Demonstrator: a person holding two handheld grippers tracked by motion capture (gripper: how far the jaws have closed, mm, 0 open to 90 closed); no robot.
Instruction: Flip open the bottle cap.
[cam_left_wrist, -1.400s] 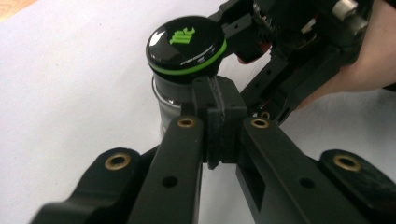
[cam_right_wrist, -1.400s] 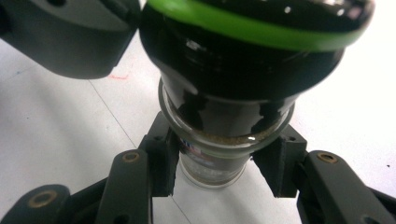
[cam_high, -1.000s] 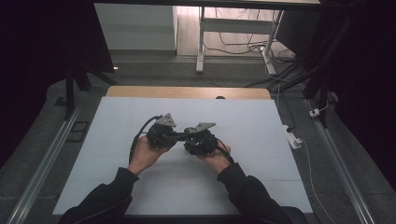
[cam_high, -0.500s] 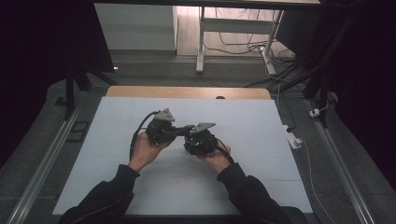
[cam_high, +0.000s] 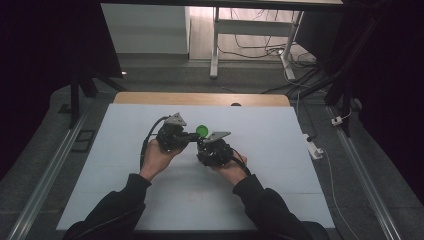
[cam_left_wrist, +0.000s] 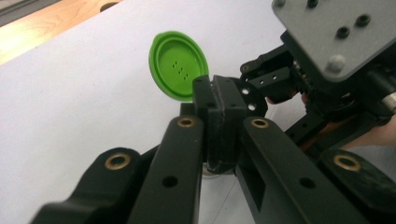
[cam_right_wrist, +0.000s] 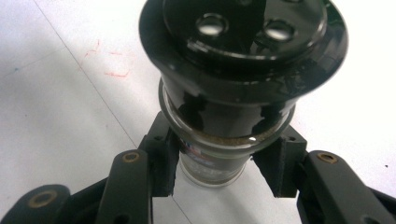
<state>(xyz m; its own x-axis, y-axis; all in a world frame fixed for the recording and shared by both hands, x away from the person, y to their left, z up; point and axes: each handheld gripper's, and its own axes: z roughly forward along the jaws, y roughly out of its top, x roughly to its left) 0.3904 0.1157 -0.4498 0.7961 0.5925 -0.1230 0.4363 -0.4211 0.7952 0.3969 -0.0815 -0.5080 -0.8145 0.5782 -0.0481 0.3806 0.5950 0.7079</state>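
The desk (cam_high: 280, 190) has a white top with faint red marks (cam_right_wrist: 109, 58); a wooden strip (cam_high: 150, 98) runs along its far edge.

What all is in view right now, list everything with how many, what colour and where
Jar: one, clear glass with dark contents and a glossy black shaker top with holes, clamped between the right gripper's jaws.
Cap: one, green, round, flipped open, above the left gripper's jaw tips; in the high view a green spot between the two grippers.
Table sheet: one, white, covering the table top, faint red marks on it in the right gripper view.
Table edge: one, bare wood strip along the far side.
Cables: several, dark, on the floor beyond the table.
Left gripper: one, black, jaws closed, mid-table.
Right gripper: one, black with grey plate, beside the left one.
Hands: two, dark sleeves, entering from the bottom.
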